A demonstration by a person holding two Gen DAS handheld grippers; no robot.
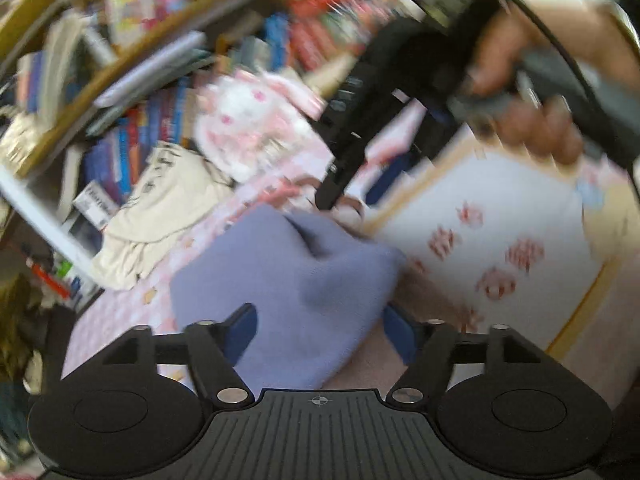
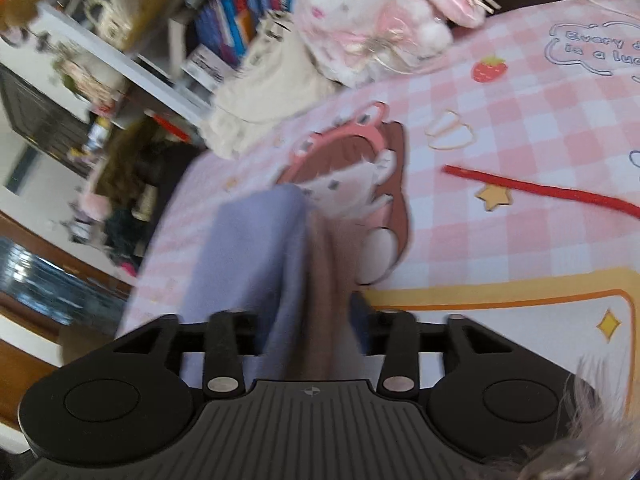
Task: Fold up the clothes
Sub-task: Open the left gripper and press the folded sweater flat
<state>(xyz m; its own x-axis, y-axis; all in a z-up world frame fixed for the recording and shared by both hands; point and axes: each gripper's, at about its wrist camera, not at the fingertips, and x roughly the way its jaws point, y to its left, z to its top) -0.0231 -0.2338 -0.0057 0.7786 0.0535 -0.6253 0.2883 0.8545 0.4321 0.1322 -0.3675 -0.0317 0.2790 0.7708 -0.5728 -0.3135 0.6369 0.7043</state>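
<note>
right now my left hand-held gripper (image 1: 320,332) is clamped on a lavender garment (image 1: 288,280), the cloth bunched between its blue pads (image 1: 240,330) and rising in a soft hump above the bed. my right hand-held gripper (image 2: 308,320) pinches the same lavender garment (image 2: 256,256) too, together with a brownish-pink layer (image 2: 332,280) of cloth lying against it; i cannot tell whether that layer is part of the same piece. in the left wrist view my right hand (image 1: 532,92) shows at the upper right, wrapped around the grey handle of the other tool, whose black fingers point down toward the far edge of the cloth.

the garment hangs over a pink checked bedspread (image 2: 520,100) printed with a cartoon girl (image 2: 352,176), a strawberry (image 2: 489,69) and a star. a red cord (image 2: 552,192) lies across the spread, well apart from the cloth. a cream garment (image 1: 160,216) lies crumpled near the bed's far side, just beside a white and pink plush toy (image 1: 248,128). behind them stands a bookshelf (image 1: 168,40) packed with books. both views are smeared with blur.
</note>
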